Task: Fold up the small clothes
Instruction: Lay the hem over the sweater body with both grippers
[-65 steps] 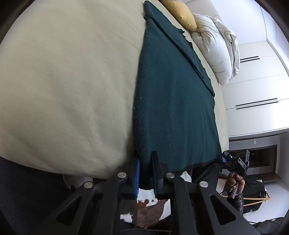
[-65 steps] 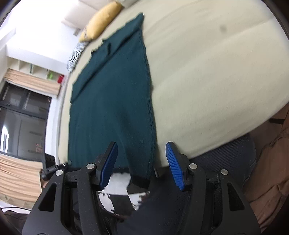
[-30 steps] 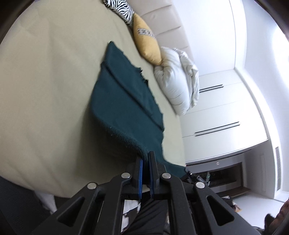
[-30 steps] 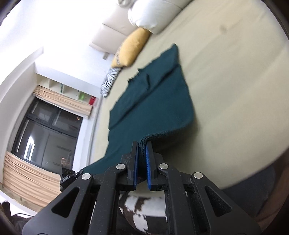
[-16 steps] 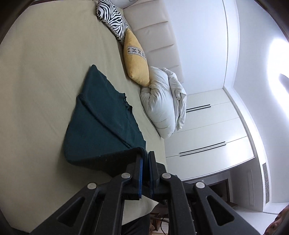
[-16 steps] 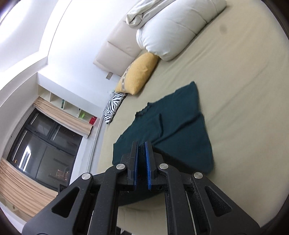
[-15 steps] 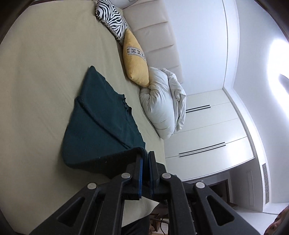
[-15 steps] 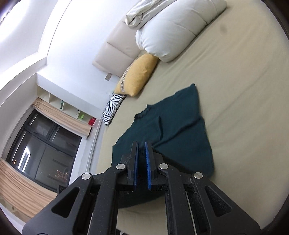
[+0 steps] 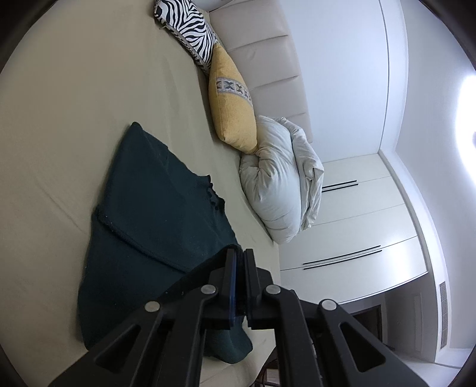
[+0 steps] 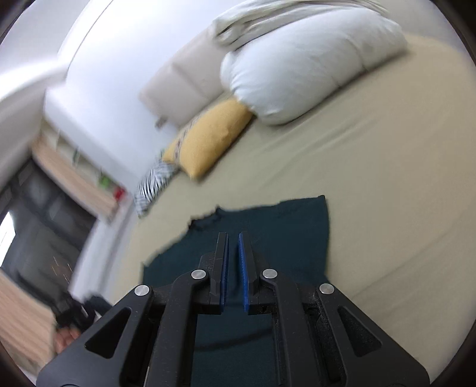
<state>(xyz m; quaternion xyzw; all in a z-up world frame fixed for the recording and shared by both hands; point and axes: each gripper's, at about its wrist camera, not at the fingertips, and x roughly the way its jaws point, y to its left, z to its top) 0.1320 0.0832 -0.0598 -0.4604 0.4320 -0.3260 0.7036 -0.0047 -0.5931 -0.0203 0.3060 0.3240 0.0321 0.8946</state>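
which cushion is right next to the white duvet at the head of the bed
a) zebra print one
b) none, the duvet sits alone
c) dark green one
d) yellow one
d: the yellow cushion leans against the bundled white duvet, with the zebra cushion on its far side.

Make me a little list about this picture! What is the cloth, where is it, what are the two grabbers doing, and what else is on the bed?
cloth: dark green garment, folded over on itself
where: lying on the beige bed
left gripper: shut on a corner of the garment
right gripper: slightly open above the garment, holding nothing that shows
also on bed: yellow pillow, zebra pillow, white duvet
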